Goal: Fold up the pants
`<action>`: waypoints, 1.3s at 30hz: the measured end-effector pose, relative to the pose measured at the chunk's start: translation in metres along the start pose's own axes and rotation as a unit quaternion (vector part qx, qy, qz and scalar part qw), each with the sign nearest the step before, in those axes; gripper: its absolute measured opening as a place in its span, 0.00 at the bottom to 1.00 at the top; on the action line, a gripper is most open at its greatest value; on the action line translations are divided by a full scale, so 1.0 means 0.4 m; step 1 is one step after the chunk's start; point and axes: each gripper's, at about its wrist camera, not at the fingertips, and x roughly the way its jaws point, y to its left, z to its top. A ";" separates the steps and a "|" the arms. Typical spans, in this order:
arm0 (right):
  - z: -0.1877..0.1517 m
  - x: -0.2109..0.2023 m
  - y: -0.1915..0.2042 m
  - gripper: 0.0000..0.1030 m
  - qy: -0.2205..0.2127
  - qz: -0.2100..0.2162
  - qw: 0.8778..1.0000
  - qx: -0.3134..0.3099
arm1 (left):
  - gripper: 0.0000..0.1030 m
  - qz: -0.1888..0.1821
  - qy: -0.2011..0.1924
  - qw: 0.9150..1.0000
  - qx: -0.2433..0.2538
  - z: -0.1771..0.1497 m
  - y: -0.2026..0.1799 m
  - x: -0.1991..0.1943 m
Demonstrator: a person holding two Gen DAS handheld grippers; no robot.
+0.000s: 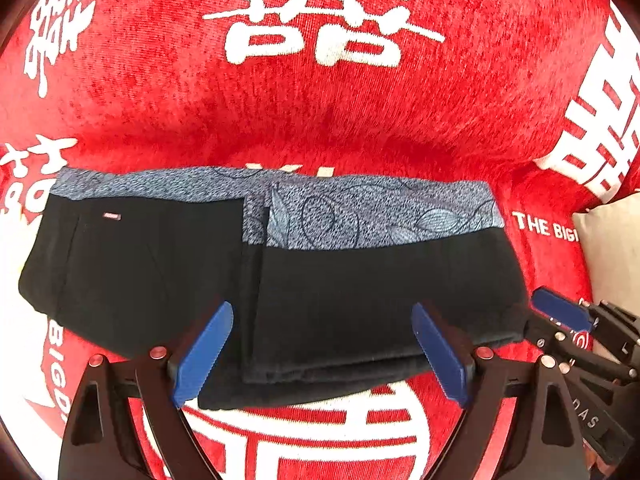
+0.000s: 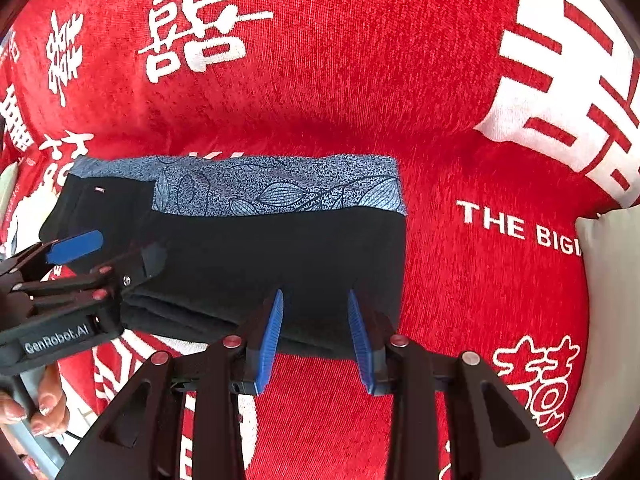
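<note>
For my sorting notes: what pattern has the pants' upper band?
Blue-grey speckle with leaf outlines on the band; right wrist view.

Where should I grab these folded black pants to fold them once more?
Grip the pants at the near layered edge, coming low from the front: the stacked folds there face both open grippers, left and right.

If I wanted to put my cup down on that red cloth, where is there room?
Bare red cloth lies behind the pants, beyond their patterned blue band, and to their right, toward the pale cushion. The near edge is crowded: the left gripper and right gripper both sit there.
</note>
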 end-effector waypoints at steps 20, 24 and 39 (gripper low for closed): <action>0.003 -0.027 -0.010 0.82 0.014 0.005 1.000 -0.017 | 1.00 0.079 0.019 0.996 -0.044 -0.089 0.037 -0.098; -0.004 -0.028 0.024 0.82 0.010 -0.002 1.000 -0.020 | 1.00 0.069 0.033 0.996 -0.049 -0.109 0.081 -0.080; -0.018 0.014 0.344 0.82 0.011 -0.040 0.999 -0.019 | 1.00 0.028 0.031 0.997 -0.069 -0.131 0.422 -0.090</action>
